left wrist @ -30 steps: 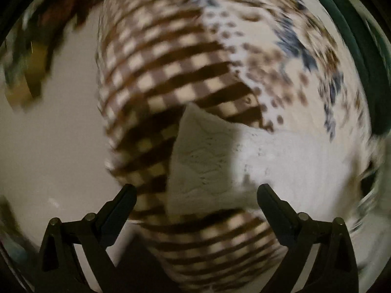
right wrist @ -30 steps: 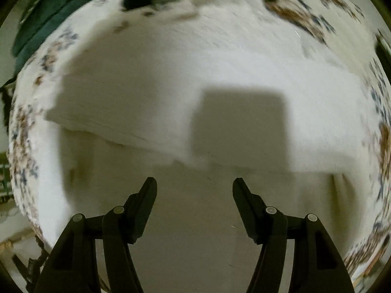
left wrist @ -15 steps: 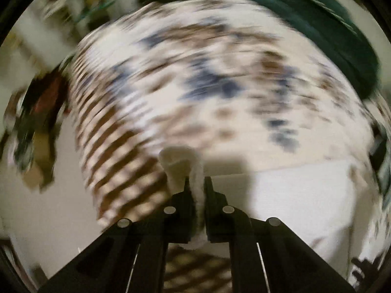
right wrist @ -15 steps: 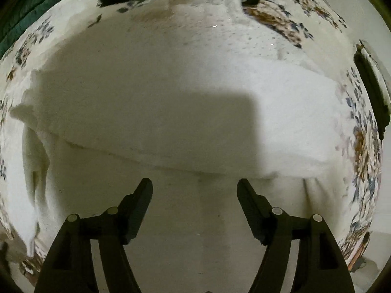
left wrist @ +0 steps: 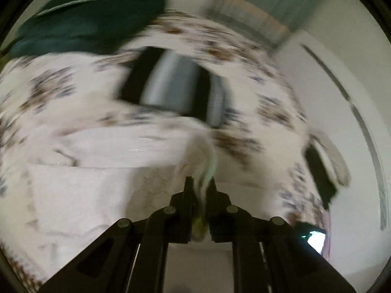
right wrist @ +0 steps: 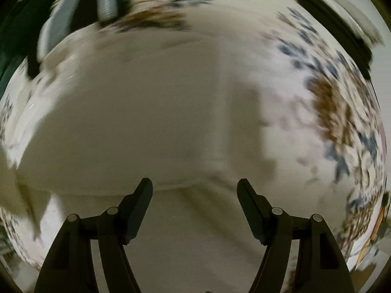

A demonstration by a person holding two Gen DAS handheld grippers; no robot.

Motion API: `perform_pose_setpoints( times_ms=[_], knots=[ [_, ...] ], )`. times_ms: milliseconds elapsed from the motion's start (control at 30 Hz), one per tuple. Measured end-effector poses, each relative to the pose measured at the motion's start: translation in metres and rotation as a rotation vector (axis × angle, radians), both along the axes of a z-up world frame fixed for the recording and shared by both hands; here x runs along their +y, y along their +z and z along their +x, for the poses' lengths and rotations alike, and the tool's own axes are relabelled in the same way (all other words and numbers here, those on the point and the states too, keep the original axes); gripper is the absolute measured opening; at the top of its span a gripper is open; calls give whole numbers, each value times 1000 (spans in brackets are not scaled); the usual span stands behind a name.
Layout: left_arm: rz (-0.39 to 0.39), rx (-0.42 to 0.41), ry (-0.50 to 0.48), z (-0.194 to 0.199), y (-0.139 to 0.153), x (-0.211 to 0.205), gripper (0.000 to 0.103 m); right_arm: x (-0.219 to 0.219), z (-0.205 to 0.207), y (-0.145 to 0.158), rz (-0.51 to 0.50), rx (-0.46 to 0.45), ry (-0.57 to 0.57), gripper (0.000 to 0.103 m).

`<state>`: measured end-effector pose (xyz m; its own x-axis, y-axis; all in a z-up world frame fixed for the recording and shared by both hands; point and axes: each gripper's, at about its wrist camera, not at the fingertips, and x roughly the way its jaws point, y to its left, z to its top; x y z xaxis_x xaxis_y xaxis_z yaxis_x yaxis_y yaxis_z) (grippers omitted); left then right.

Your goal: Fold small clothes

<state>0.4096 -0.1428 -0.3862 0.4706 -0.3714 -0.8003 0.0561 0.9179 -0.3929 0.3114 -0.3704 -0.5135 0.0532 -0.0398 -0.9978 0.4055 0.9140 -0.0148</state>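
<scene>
Change since a second ago: my left gripper (left wrist: pixel 200 183), then open over the checked cloth, is now pinching an edge of the white knit garment (left wrist: pixel 80 190) and swinging it across the floral bedspread (left wrist: pixel 276 112); both views are blurring.

Item: white knit garment. Location: lying on the bedspread, partly doubled over, with the fold's edge (right wrist: pixel 183 185) running just ahead of my right fingertips.

Left gripper: jaws closing tight on a thin bunch of the garment's edge.

Right gripper (right wrist: pixel 194 188): jaws standing wide apart, holding nothing, hovering over the garment.

Handling, as I judge it: light, soft, limp; it is drooping from the pinch and likely to stretch or slip. Best hold: a corner or hem, both layers together.

Also present: dark green cushion (left wrist: pixel 92 17); grey-and-black folded piece (left wrist: pixel 171 85).
</scene>
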Motion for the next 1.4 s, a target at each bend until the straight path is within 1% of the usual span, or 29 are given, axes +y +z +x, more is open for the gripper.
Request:
perform_pose_setpoints(
  times_ms=[33,67,100,133,167,233,300,367,433,467,533,600,633,667,700,733,800,867,933,1033,1167,1233,1300,1367,1400],
  knots=[
    [0,-7,-21,1,3,-14,18,-14,-6,1,9,4,-21,73],
    [4,-8,-44,1,5,-27,40,-28,-11,2,21,6,-40,73],
    [7,-8,-56,2,5,-31,66,-40,-16,4,35,6,-53,73],
    [15,-15,-50,2,4,-30,75,-50,-20,7,52,6,-64,73],
    [42,-28,-21,-1,3,-21,80,-59,-23,10,80,-1,-79,73],
    [93,-35,24,-5,-2,-1,80,-66,-27,17,139,-29,-99,73],
    [179,-34,101,-16,-10,36,80,-72,-20,24,218,-68,-104,73],
    [288,-22,188,-27,-20,79,80,-66,-5,29,291,-109,-88,73],
    [389,26,269,-38,-37,132,80,-51,14,29,340,-141,-58,73],
    [419,59,293,-43,-47,150,80,-40,26,25,358,-146,-46,73],
    [480,124,358,-54,-62,188,80,-24,56,14,361,-149,-33,73],
    [506,156,414,-63,-69,214,80,-12,85,-7,332,-126,-19,73],
    [511,170,437,-65,-72,223,80,-7,93,-14,328,-115,-17,69],
    [512,182,461,-66,-75,234,80,-2,100,-21,333,-106,-15,39],
    [511,190,483,-68,-77,243,80,1,107,-24,318,-93,1,18],
    [509,196,497,-68,-78,248,80,7,111,-22,280,-88,22,6],
    [490,194,519,-63,-78,251,80,12,105,1,239,-151,31,5],
    [456,187,517,-53,-79,252,80,7,94,23,203,-185,23,5],
    [428,181,489,-35,-83,246,80,-9,79,40,154,-193,-26,5],
    [409,182,431,-8,-92,233,80,-34,67,36,102,-163,-52,5],
    [405,190,336,27,-110,209,80,-53,63,16,58,-105,-88,5],
    [428,190,296,37,-117,200,80,-62,62,11,21,-98,-95,5],
    [451,194,256,47,-125,193,80,-65,65,2,30,-81,-98,5],
    [477,208,231,52,-129,190,80,-64,71,-11,42,-17,-49,6],
    [479,212,226,51,-127,190,80,-62,72,-10,21,-3,-36,10]
  ],
)
